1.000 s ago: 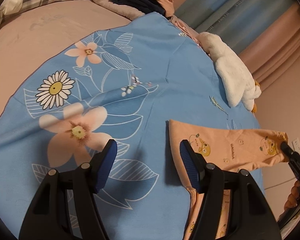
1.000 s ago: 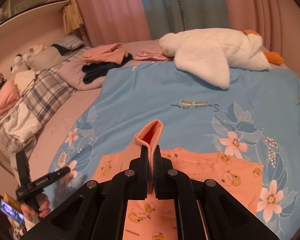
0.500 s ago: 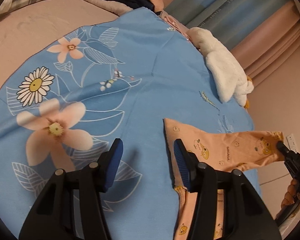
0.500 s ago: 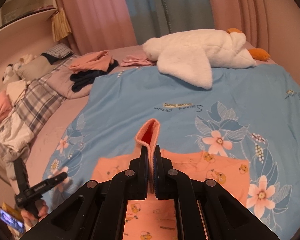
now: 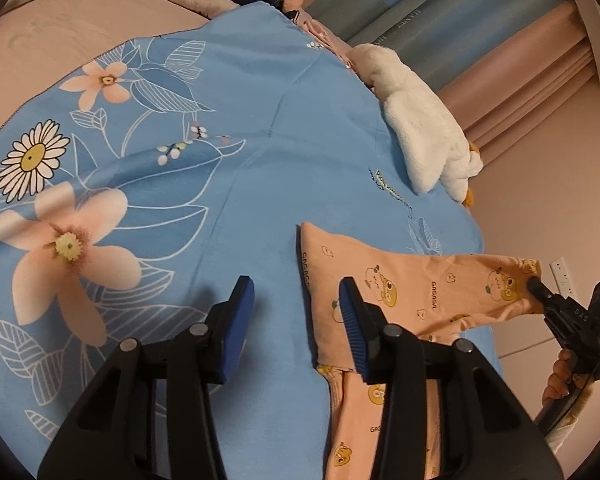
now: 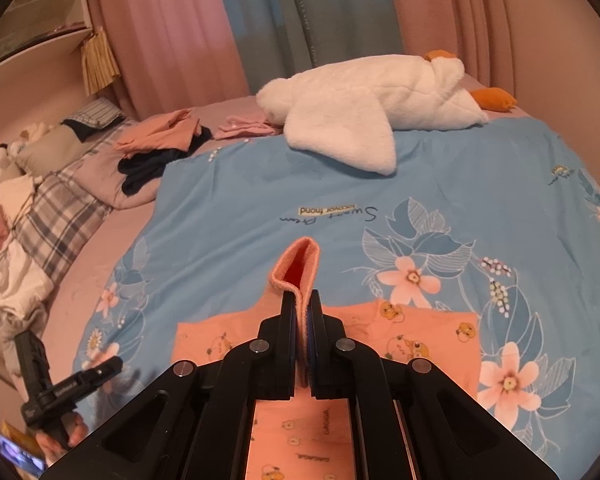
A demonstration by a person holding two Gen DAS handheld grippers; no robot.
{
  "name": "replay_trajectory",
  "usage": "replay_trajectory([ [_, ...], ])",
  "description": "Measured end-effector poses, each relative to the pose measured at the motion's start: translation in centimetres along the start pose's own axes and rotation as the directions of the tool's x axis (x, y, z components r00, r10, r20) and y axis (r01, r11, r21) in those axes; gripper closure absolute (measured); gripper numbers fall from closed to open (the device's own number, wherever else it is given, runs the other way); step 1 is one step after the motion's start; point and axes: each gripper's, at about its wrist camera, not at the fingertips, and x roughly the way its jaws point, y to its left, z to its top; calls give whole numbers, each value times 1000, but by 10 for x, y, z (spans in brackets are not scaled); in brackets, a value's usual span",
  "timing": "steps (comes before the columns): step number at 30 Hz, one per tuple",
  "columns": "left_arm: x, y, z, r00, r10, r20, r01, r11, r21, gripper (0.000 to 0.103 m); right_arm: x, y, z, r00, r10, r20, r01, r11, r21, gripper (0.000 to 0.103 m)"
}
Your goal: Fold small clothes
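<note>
A small peach garment with bear prints (image 5: 404,292) lies on the blue flowered blanket (image 5: 228,184). My left gripper (image 5: 296,300) is open just above the blanket, its right finger (image 5: 354,320) over the garment's left edge. My right gripper (image 6: 301,308) is shut on the garment's ribbed cuff (image 6: 296,268) and holds it lifted; it shows at the far right in the left wrist view (image 5: 540,288). The rest of the garment (image 6: 412,340) spreads flat beneath it.
A white plush goose (image 6: 372,108) lies at the blanket's far edge. A heap of peach and dark clothes (image 6: 160,148) sits at the back left, beside plaid bedding (image 6: 56,220). Curtains (image 6: 300,20) hang behind the bed.
My left gripper has shifted a little over the blanket, staying open by the garment's left edge. My right gripper keeps hold of the cuff and has moved slightly back.
</note>
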Motion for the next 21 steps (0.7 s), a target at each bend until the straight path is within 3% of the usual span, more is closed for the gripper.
replay_trajectory([
  [17, 19, -13, -9, 995, -58, -79, 61, 998, 32, 63, 10, -10, -4, 999, -28, -18, 29, 999, 26, 97],
  [21, 27, -16, -12, 991, -75, -109, 80, 996, 38, 70, 13, -12, -6, 999, -36, -23, 36, 999, 26, 97],
])
